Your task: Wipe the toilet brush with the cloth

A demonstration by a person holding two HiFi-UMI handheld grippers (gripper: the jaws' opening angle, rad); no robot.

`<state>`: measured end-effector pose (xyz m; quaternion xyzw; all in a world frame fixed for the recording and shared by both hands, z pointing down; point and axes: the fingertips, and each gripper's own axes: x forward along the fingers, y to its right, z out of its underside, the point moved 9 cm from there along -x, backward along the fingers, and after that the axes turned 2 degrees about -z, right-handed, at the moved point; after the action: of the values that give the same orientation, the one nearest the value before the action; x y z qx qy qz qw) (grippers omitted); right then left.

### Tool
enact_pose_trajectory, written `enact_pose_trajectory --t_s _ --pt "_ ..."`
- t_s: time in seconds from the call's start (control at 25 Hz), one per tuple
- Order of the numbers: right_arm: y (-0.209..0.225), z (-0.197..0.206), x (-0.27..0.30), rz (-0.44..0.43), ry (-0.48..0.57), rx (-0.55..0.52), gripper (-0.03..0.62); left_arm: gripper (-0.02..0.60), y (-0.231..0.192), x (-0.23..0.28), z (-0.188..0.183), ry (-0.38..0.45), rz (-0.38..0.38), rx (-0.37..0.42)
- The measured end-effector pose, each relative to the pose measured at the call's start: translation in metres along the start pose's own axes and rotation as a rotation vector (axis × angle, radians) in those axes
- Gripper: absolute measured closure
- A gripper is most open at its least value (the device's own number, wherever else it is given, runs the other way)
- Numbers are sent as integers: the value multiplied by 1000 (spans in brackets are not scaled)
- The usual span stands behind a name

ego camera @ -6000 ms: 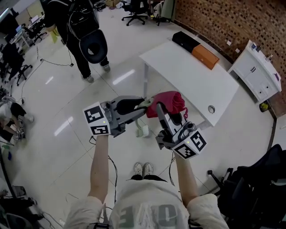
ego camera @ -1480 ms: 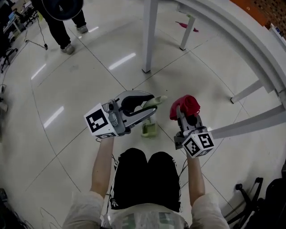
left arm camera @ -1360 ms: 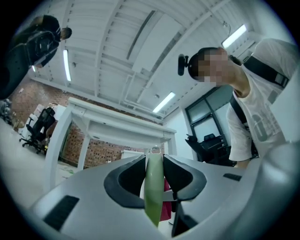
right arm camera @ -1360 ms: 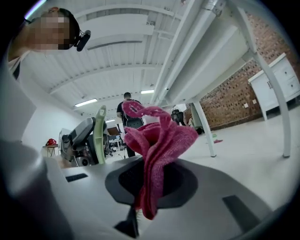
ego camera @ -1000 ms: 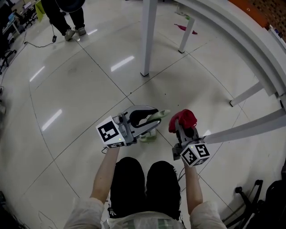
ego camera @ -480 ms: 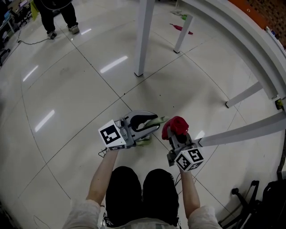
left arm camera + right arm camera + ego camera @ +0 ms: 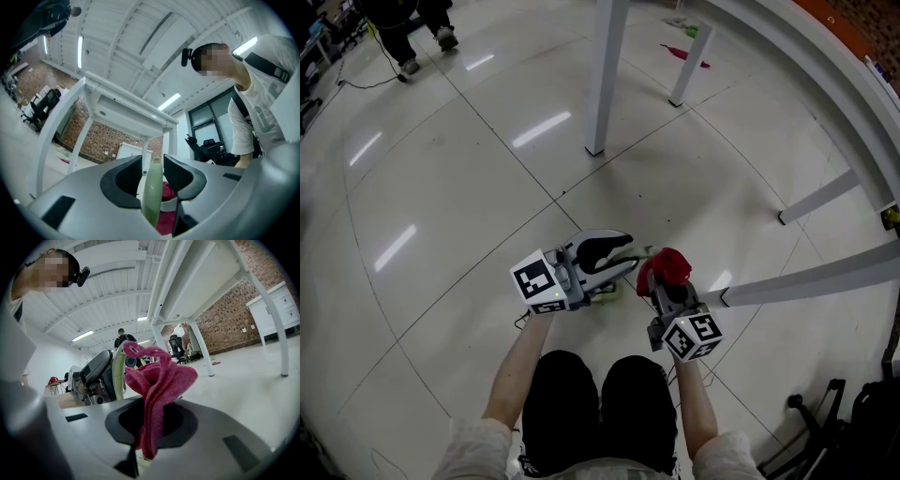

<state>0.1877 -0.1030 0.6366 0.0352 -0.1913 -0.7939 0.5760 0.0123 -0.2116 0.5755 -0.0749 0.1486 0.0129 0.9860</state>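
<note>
The toilet brush's pale green handle [image 7: 152,192] stands between the jaws of my left gripper [image 7: 153,171], which is shut on it. In the head view its tip [image 7: 643,251] pokes out past the left gripper [image 7: 626,255], and a green base [image 7: 606,293] shows on the floor just beneath. My right gripper [image 7: 152,420] is shut on a bunched red cloth [image 7: 159,380]. From above, the cloth [image 7: 667,265] sits at the right gripper's [image 7: 662,283] tip, close beside the handle's end. I cannot tell whether they touch. The brush head is hidden.
White table legs [image 7: 606,75] stand ahead, with slanted white bars [image 7: 806,281] to the right. A person's feet [image 7: 403,42] are at the far upper left, and a dark chair base [image 7: 853,422] at the lower right. Glossy tiled floor lies all round.
Both grippers have sunk toward the floor, each keeping its hold. The cloth has come closer to the handle's end. The person at the back has walked away to the upper left.
</note>
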Motion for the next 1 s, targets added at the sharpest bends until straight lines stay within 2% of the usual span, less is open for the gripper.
enact_pose_trajectory --t_s 0.08,0.12,0.2,0.28,0.36,0.4,0.48,0.6,0.84,0.92,1.0 --pt "0 -3 -1 10 3 -4 562 456 0 -6 -15 26 -81 53" --pt "1 -5 -1 17 5 -3 563 456 0 -12 -24 26 -146 88" --pt "2 -9 -2 38 15 6 562 457 -1 -30 -37 -3 -330 155" --pt "1 -12 -4 69 23 15 562 457 -1 -56 -41 -44 -568 189" --pt "-3 -13 -5 100 30 13 563 577 -1 -88 -34 -57 -828 141" --pt "-6 -14 -6 112 34 10 562 577 0 -103 -30 -43 -935 94" --pt "-10 -13 -6 128 40 1 563 578 2 -126 -23 2 -1063 25" --pt "-15 -12 -2 144 40 -15 563 577 5 -140 -20 -1 -1113 32" --pt "-8 -7 1 177 56 -8 562 577 3 -127 -9 -43 -1060 59" --pt "-6 -11 -1 195 53 -13 562 577 4 -120 -11 -9 -1054 33" --pt "-9 -32 -8 231 44 -19 562 577 7 -107 -32 41 -1061 11"
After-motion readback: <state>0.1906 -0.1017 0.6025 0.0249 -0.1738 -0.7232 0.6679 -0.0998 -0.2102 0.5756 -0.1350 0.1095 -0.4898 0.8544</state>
